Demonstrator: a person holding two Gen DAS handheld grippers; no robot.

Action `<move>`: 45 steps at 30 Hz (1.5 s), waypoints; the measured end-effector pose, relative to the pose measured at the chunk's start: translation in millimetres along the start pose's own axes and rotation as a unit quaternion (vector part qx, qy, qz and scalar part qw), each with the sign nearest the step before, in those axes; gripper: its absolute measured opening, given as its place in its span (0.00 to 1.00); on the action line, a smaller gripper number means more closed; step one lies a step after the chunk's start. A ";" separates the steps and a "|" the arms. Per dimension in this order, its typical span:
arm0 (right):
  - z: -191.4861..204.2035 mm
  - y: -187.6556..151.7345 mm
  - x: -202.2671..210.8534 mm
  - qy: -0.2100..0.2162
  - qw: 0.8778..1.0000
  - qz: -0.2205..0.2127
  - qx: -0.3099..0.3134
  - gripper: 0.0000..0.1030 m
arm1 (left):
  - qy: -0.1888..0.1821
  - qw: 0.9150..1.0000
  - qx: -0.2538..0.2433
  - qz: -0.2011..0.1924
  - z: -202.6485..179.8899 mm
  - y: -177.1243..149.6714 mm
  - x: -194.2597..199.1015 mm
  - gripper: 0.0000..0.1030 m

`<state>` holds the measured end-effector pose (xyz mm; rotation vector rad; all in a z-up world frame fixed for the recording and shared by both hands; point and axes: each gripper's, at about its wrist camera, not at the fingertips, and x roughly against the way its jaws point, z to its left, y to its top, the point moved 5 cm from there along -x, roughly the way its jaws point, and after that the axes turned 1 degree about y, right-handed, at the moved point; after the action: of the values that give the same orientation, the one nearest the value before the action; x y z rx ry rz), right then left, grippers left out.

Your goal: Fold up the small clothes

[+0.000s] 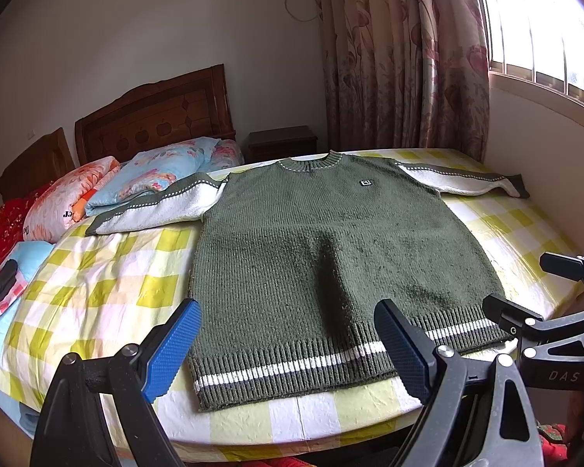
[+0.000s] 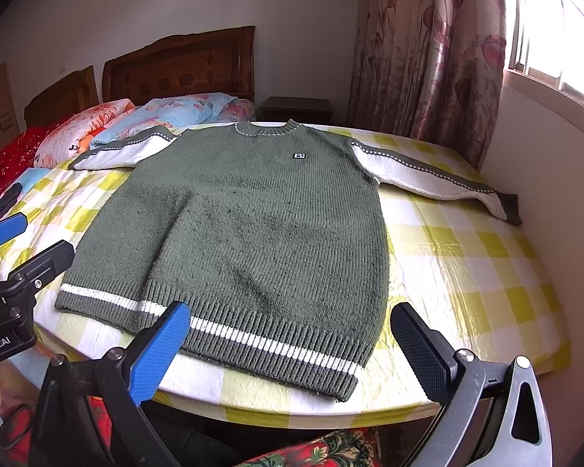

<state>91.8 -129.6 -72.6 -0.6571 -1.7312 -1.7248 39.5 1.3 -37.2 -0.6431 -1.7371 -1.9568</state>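
Sweater (image 1: 331, 257) lies flat on the bed (image 1: 109, 284), sleeves out to both sides, hem at the near edge. Left gripper (image 1: 288, 346) and right gripper (image 2: 292, 350) hover there, fingers spread, empty.

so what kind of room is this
A bedroom, almost surely: the green sweater lies spread on a bed with a carved wooden headboard, floral pillows piled at its head, and a nightstand by the curtained window.

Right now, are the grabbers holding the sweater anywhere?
No. The left gripper and right gripper are open, near the hem of the green sweater, holding nothing.
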 end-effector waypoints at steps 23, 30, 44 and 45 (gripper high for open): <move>-32.7 -0.6 -41.1 0.029 0.998 0.035 -0.038 1.00 | -0.018 0.998 -0.021 0.049 -2.8 9.7 -50.4 0.89; -145.4 22.5 -101.1 0.050 0.973 0.067 -0.213 1.00 | -0.007 0.997 -0.028 0.076 -1.6 59.0 -149.7 0.89; -320.4 105.2 -211.6 0.042 0.917 -0.007 -0.397 1.00 | -0.008 0.989 0.064 0.137 30.6 68.7 -266.9 0.87; -328.6 108.3 -214.3 0.037 0.913 -0.013 -0.405 1.00 | -0.012 0.989 0.060 0.133 31.2 67.8 -266.5 0.88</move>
<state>341.6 -439.2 -158.6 -0.8852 -0.9120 -2.4489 293.7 30.5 -142.8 -0.8117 -1.6722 -1.6577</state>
